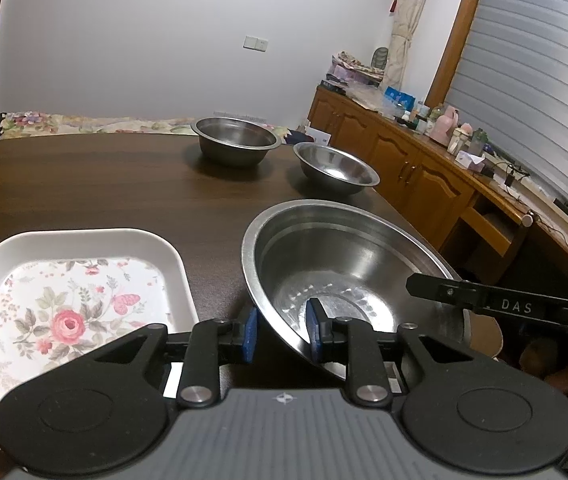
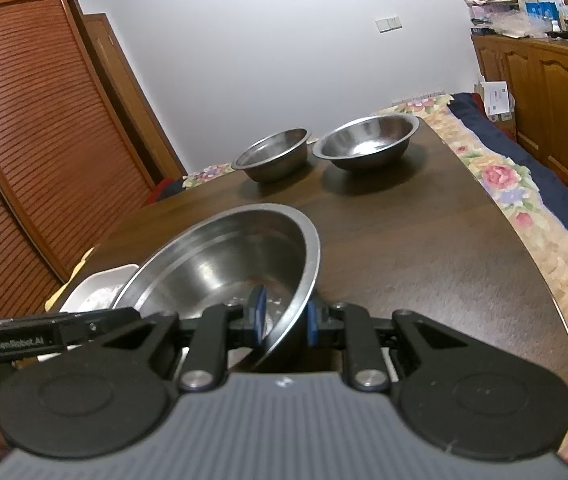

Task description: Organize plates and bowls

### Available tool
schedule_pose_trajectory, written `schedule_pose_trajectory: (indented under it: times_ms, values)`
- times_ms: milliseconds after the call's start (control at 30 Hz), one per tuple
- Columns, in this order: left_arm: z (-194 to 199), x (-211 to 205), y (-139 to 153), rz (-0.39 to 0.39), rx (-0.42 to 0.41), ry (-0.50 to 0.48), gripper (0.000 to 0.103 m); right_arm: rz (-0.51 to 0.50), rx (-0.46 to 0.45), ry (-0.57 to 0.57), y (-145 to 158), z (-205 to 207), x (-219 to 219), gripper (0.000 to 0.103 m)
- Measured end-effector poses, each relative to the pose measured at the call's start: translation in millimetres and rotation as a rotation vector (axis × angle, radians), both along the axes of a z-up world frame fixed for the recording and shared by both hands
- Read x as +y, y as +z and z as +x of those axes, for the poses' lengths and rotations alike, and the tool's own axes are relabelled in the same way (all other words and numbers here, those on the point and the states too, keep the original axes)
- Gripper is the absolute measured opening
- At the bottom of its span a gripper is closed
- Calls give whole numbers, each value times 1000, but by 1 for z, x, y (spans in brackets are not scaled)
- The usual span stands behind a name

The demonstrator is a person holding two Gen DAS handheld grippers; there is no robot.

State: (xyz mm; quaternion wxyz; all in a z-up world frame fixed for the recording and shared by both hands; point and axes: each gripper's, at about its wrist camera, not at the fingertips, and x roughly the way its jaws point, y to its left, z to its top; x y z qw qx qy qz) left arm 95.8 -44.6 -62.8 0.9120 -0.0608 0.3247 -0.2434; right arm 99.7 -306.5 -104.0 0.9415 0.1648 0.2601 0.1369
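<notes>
A large steel bowl (image 1: pixel 344 264) hangs tilted over the dark wooden table (image 1: pixel 104 184). My left gripper (image 1: pixel 282 330) is shut on its near left rim, one blue pad inside and one outside. My right gripper (image 2: pixel 284 320) is shut on the opposite rim of the same large steel bowl (image 2: pixel 228 256). A white rectangular plate (image 1: pixel 72 304) with a rose pattern lies left of the bowl; its corner, the white plate (image 2: pixel 100 286), peeks out behind the bowl in the right wrist view. Two smaller steel bowls (image 1: pixel 236 140) (image 1: pixel 336 166) stand at the far side.
A wooden sideboard (image 1: pixel 424 168) with bottles and clutter runs along the right, with an open drawer (image 1: pixel 488 228). A floral bedspread (image 2: pixel 504 184) lies beyond the table's right edge. A slatted wooden door (image 2: pixel 24 140) stands at the left. The right gripper's arm (image 1: pixel 504 304) crosses behind the bowl.
</notes>
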Motion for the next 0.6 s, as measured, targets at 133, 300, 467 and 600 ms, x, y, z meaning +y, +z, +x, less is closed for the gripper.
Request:
schedule_pose_trajectory:
  times_ms: [133,300,467,600]
  values:
    - [0,3,0,2,-5,12,28,-21,-7,-4,1,1,-1,22]
    - [0,6,5,0,-16,17,29,-31,-13,-14,5,1,-5,22]
    - [1,13,14,0,-39,25,33,-41,-33,-22,16,-1,-10,22]
    - [7,19,29,10,-71,31,36,-57,-58,-22,31,4,-16,22]
